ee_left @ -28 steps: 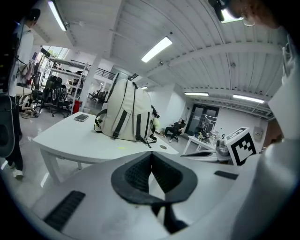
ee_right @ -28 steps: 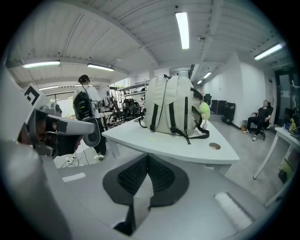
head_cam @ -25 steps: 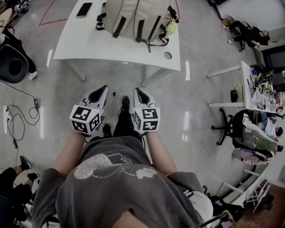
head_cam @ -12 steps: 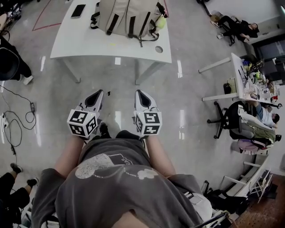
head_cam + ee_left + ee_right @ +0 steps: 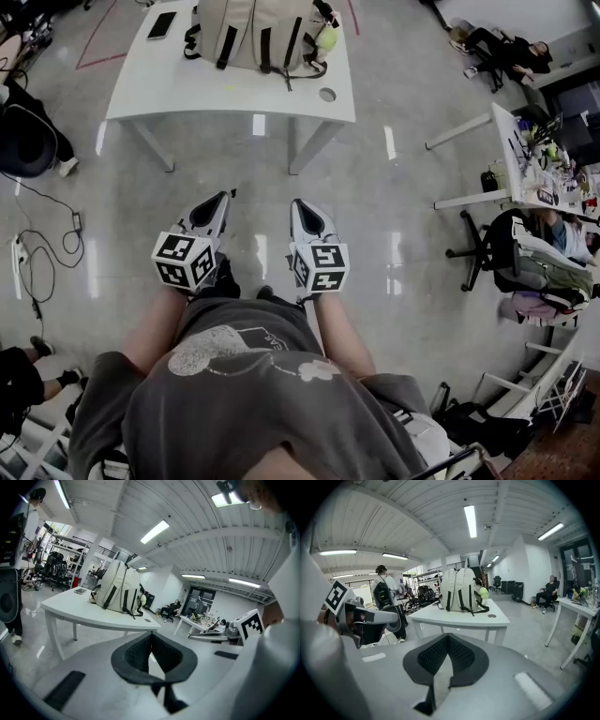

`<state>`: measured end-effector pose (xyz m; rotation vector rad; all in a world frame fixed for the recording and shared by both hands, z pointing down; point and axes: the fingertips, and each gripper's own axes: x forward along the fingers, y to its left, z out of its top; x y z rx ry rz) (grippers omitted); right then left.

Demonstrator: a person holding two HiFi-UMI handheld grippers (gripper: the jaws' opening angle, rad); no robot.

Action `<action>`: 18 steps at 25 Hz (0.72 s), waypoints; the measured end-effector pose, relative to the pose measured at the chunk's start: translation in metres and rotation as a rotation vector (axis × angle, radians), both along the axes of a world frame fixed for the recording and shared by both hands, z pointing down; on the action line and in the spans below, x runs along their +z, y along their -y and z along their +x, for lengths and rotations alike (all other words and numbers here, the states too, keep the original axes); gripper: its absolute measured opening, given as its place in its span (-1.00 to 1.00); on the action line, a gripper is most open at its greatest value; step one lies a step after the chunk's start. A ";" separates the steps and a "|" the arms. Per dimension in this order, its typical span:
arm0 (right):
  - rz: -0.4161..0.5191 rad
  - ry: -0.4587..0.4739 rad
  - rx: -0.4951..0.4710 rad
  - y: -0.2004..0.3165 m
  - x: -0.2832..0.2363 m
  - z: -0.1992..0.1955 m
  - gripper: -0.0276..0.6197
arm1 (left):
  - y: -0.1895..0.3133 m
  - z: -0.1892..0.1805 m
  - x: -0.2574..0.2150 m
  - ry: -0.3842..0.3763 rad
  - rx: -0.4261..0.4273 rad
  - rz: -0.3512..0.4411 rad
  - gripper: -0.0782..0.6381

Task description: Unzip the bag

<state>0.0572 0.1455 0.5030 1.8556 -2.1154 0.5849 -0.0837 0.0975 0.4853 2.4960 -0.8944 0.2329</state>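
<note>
A beige backpack with dark straps stands upright on a white table at the top of the head view. It also shows in the left gripper view as the backpack and ahead of my right gripper as the backpack. A yellow-green ball hangs at its right side. My left gripper and right gripper are held side by side over the floor, well short of the table. Both are shut and empty, with the jaw tips touching.
A phone lies on the table left of the bag, and a round hole is near its right corner. Cables trail on the floor at left. Desks, chairs and seated people fill the right side. A person stands at left.
In the head view the table with the bag has drifted up and left, and both grippers sit lower in the frame, farther from it. Both stay shut.
</note>
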 end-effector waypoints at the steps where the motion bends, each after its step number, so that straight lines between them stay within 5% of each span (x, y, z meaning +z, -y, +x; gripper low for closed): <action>1: -0.006 0.002 -0.002 -0.006 0.001 0.004 -0.92 | -0.007 0.005 -0.003 0.000 0.006 0.006 -0.76; 18: -0.054 0.028 -0.078 -0.064 0.010 0.016 -0.92 | -0.073 0.010 -0.010 0.044 -0.055 0.002 -0.76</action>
